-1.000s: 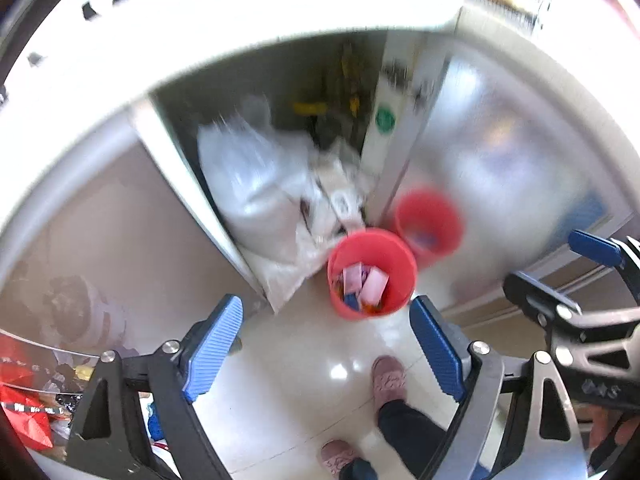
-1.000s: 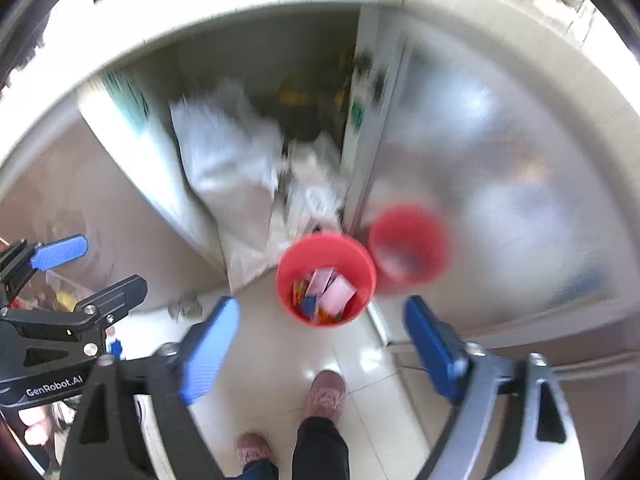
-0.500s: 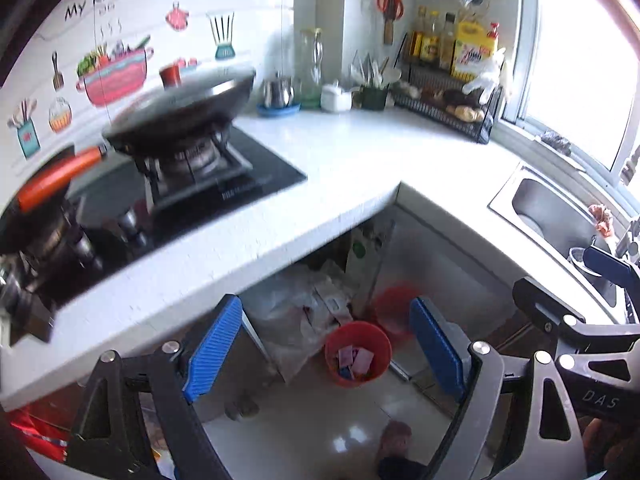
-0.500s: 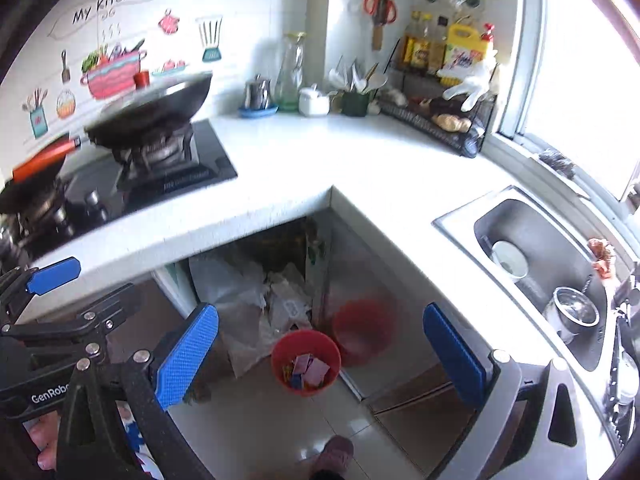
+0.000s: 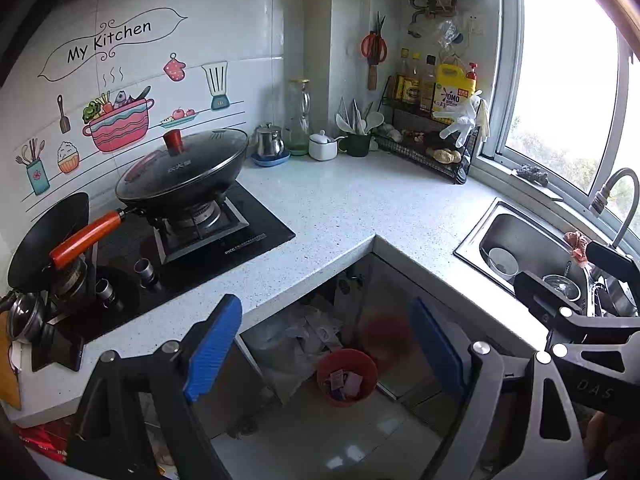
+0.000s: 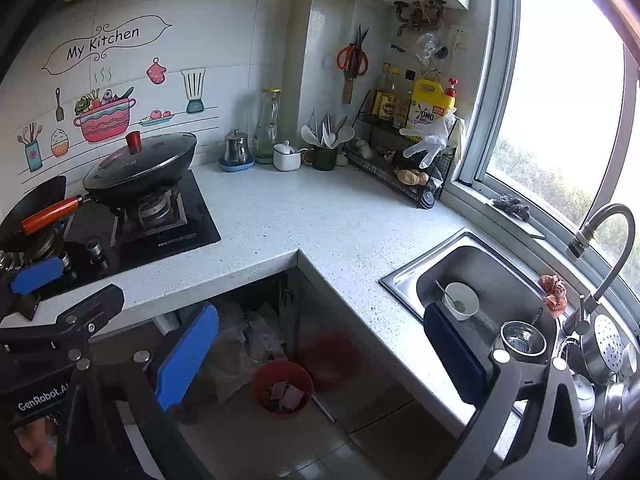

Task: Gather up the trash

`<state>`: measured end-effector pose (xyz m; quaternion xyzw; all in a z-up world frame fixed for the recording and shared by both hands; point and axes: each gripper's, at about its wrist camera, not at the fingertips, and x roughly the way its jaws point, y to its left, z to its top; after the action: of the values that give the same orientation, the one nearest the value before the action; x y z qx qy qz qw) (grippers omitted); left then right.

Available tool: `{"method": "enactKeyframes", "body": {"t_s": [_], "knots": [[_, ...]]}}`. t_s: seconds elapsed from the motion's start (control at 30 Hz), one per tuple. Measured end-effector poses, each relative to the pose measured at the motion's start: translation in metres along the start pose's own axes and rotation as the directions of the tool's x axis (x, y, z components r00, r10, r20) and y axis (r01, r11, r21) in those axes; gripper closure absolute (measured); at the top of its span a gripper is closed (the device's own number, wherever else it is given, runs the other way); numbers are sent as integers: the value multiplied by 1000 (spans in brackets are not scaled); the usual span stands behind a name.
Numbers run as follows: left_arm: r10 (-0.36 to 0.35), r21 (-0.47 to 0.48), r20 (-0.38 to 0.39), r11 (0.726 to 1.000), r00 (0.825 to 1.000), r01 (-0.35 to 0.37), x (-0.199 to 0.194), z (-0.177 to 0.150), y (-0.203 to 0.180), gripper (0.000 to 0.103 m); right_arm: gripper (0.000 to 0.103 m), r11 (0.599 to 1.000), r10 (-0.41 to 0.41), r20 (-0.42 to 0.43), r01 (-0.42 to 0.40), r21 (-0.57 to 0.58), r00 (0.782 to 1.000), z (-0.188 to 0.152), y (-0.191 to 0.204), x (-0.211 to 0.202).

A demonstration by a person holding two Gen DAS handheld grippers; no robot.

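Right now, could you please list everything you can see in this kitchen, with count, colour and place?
trash bin: one, red, on the floor below the counter, wrappers inside
plastic bags: several, whitish, in the open cabinet behind the bin
wok: one, black, lidded, on the stove
pan: one, black, orange handle, left of the wok
detergent jug: one, yellow, on the corner rack
scissors: one, orange handles, hanging on the wall
bowl: one, white, in the sink
left gripper: blue pads, open, empty
right gripper: blue pads, open, empty
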<state>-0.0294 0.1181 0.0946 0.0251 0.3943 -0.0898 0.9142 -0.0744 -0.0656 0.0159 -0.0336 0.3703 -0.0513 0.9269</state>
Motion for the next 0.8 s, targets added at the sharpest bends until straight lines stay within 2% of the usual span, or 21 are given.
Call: {"method": "enactKeyframes", "body": {"t_s": [0.17, 0.8], "knots": [[26, 9, 6, 1000, 1000, -26, -9, -6, -10, 18, 0, 1000, 15, -3, -15, 2, 1000, -4, -6, -8], [-7, -11, -21, 1000, 1000, 7, -25, -19, -26, 18, 0, 1000, -2, -5, 2, 11, 1000, -13, -16, -29]]}}
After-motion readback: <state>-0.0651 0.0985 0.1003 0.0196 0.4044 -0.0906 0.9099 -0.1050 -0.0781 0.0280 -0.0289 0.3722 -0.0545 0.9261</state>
